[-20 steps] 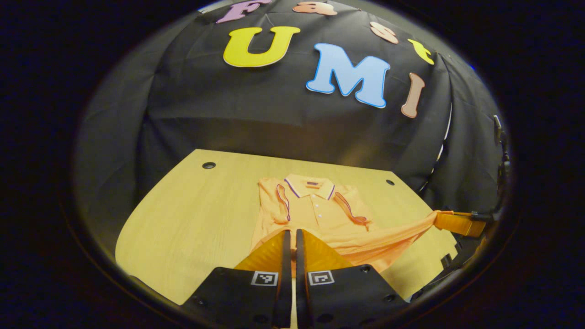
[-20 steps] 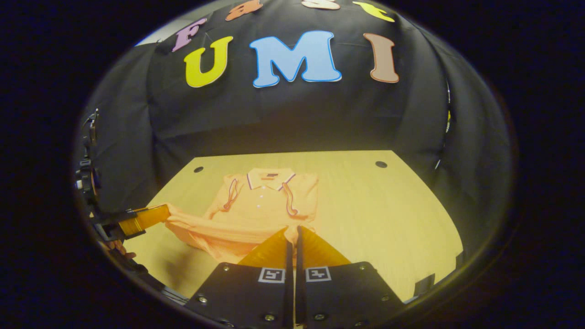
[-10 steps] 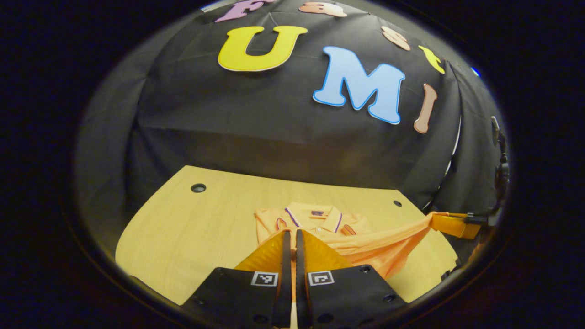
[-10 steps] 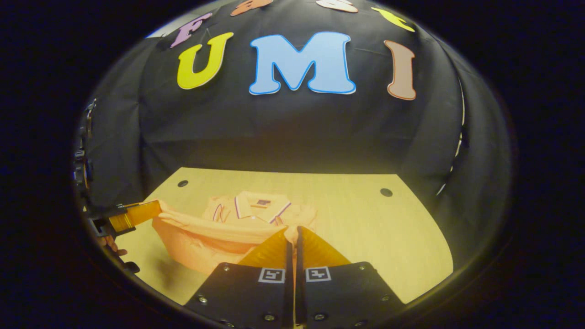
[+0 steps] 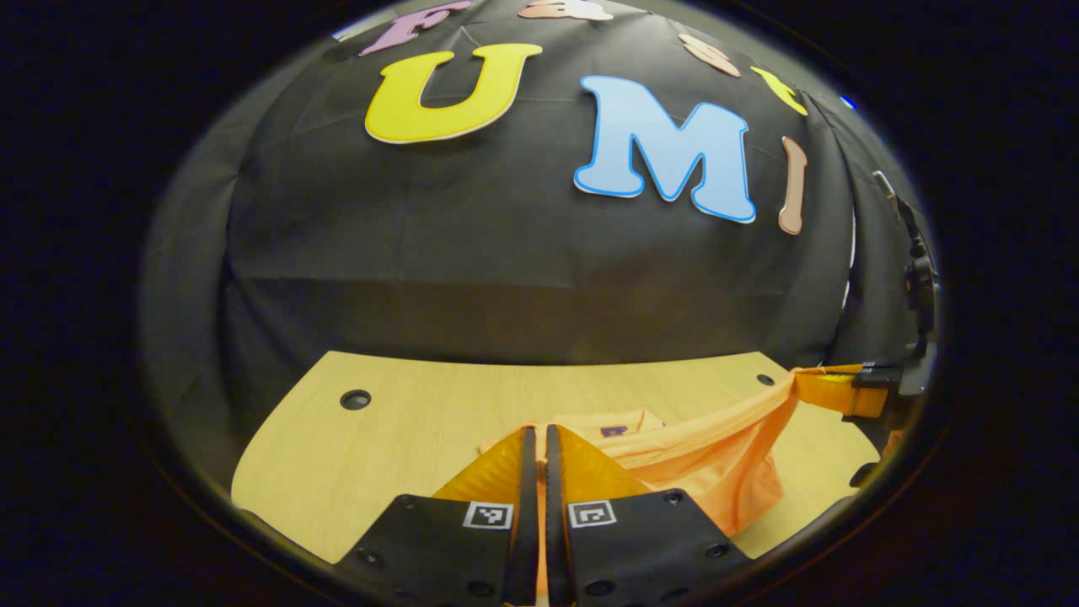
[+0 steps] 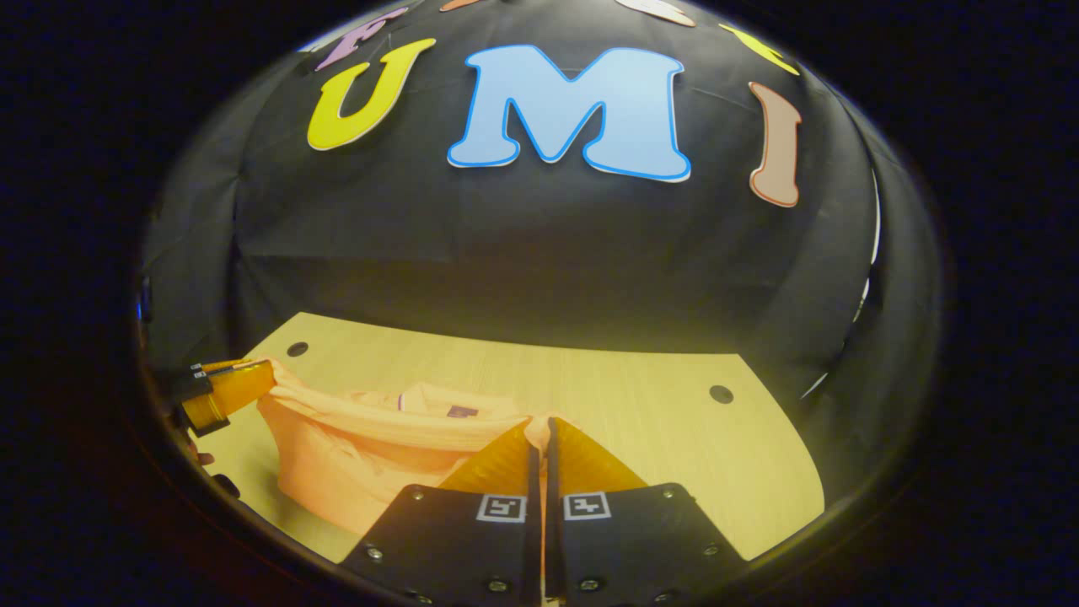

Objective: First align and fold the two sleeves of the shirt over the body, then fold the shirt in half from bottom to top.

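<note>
Above the table [image 5: 396, 438], both grippers [image 5: 539, 432] [image 6: 539, 423] pinch the shirt's [image 6: 354, 455] raised hem.

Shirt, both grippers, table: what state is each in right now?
Shirt: bottom hem lifted off the table and stretched between both grippers, collar end lying flat.
Left gripper: fingers shut on the shirt hem.
Right gripper: fingers shut on the shirt hem.
Table: bare wood beside the shirt, with round holes near its back corners.
</note>
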`<control>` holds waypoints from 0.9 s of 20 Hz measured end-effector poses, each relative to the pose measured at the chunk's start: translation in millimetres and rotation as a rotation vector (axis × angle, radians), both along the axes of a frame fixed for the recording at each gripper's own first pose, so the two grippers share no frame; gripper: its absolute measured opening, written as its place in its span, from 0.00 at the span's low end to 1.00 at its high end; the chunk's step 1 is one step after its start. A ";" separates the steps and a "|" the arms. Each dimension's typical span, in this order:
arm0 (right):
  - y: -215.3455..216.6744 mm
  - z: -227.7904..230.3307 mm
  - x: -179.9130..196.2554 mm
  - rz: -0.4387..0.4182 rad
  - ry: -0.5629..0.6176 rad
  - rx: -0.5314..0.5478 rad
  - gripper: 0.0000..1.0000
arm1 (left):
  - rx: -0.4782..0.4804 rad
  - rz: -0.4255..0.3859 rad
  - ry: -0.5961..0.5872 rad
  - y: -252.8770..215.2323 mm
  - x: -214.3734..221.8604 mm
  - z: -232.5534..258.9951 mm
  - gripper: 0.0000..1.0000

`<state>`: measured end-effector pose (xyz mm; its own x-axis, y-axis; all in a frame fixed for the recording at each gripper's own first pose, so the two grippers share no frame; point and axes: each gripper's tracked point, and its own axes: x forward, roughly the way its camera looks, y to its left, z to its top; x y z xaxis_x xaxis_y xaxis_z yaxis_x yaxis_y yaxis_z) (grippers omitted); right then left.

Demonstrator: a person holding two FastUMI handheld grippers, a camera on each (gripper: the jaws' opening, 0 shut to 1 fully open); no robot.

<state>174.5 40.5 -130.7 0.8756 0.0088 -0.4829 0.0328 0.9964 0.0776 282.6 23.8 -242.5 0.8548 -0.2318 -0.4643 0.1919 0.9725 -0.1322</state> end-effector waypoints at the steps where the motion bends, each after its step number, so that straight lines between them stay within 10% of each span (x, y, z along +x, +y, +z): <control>1: 0.7 -4.1 5.0 -0.001 -0.001 -0.020 0.02 | 0.007 -0.001 -0.001 -0.8 5.6 -5.9 0.10; 18: 5.8 -83.4 42.9 -0.014 0.146 -0.183 0.06 | 0.099 -0.069 0.019 -18.3 56.0 -90.2 0.13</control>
